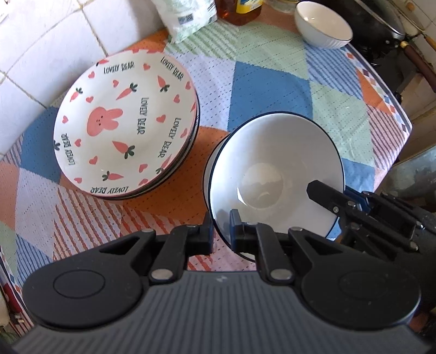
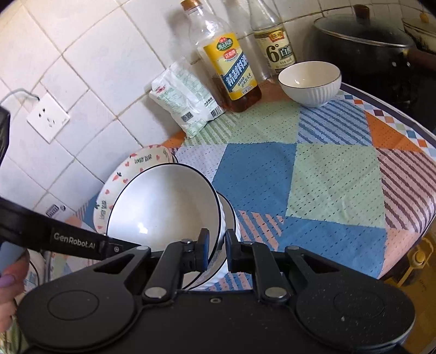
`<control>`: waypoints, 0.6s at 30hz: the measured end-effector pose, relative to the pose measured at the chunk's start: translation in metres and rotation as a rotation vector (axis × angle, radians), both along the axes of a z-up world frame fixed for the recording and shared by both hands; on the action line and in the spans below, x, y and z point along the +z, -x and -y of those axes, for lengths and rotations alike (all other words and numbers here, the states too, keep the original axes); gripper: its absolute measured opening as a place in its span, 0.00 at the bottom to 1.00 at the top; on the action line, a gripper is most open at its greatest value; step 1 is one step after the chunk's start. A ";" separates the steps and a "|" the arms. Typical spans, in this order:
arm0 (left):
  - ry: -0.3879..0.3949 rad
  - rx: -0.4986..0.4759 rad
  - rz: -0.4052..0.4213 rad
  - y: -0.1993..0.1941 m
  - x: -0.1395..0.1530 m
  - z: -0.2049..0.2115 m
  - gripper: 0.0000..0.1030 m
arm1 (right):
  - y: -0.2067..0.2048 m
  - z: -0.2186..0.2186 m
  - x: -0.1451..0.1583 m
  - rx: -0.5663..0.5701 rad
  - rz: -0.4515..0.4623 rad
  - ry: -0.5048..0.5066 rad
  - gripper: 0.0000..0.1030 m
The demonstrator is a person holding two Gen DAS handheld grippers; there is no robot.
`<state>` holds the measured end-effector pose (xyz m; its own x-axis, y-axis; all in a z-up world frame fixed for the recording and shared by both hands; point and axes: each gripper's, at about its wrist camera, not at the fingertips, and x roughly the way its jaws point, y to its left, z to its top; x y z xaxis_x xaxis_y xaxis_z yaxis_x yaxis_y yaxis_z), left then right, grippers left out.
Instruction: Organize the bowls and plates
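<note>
Bowl: blue-rimmed bowl (image 1: 272, 174), tilted, over a second bowl (image 2: 230, 215), near centre of the desk (image 1: 272, 81).
Left gripper (image 1: 221, 231): jaws narrow, pinching near rim.
Right gripper (image 2: 217, 252): jaws narrow on right rim.
Plates (image 1: 125, 122): stacked just left.
Ribbed bowl (image 1: 323, 24): far right, nearer right gripper.

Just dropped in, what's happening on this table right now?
Both grippers grip the rim of one tilted white bowl with a dark blue rim: the left gripper at its near edge, the right gripper on another side. A similar bowl sits beneath it. The stack of rabbit-and-carrot plates sits beside them; a ribbed white bowl waits near the bottles.
</note>
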<state>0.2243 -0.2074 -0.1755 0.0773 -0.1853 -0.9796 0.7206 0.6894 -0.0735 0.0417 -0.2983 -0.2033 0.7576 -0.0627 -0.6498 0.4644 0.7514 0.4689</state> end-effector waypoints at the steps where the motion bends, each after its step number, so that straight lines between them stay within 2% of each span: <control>1: -0.010 0.004 -0.004 -0.002 -0.002 0.001 0.10 | -0.004 -0.001 0.000 0.014 -0.014 0.022 0.16; 9: -0.044 0.039 -0.067 -0.014 -0.018 0.001 0.14 | -0.022 -0.018 0.006 0.104 -0.083 0.220 0.16; 18: -0.021 0.039 -0.093 -0.015 -0.023 0.001 0.14 | -0.042 -0.037 0.012 0.165 -0.193 0.460 0.16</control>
